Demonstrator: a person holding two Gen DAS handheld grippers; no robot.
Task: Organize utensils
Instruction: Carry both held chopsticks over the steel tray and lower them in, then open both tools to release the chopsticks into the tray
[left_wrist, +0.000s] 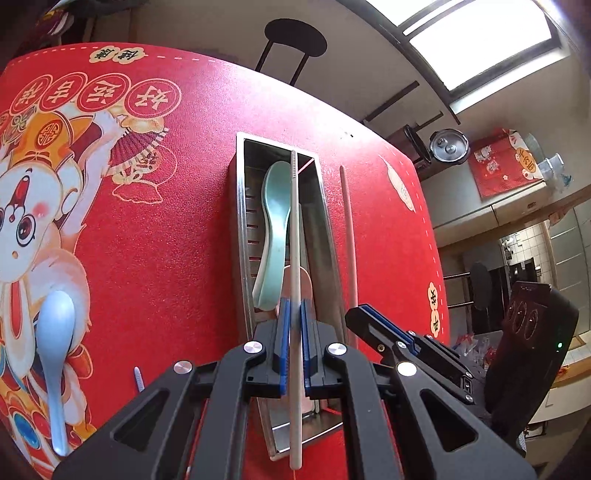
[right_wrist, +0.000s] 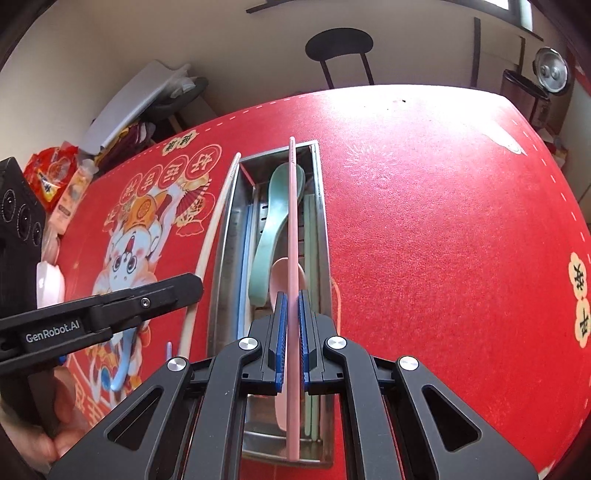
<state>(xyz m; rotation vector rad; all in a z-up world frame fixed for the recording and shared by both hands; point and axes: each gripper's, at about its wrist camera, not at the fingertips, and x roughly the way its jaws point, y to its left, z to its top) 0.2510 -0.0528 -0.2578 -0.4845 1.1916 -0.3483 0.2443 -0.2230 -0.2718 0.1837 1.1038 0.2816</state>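
Over a red printed worktop (right_wrist: 424, 229), the left gripper (left_wrist: 293, 343) has its blue-padded fingers (left_wrist: 282, 347) clamped on a long white chopstick (left_wrist: 294, 258), held lengthwise above a rectangular stainless-steel utensil tray (left_wrist: 242, 229). The right gripper (right_wrist: 291, 339) likewise pinches a pink chopstick (right_wrist: 293, 221) over the same tray. Inside lie a mint-green ceramic spoon (right_wrist: 271, 229) and a pink spoon (right_wrist: 280, 271), touching. A pale-blue spoon (left_wrist: 55, 339) rests on the worktop, well apart from the tray.
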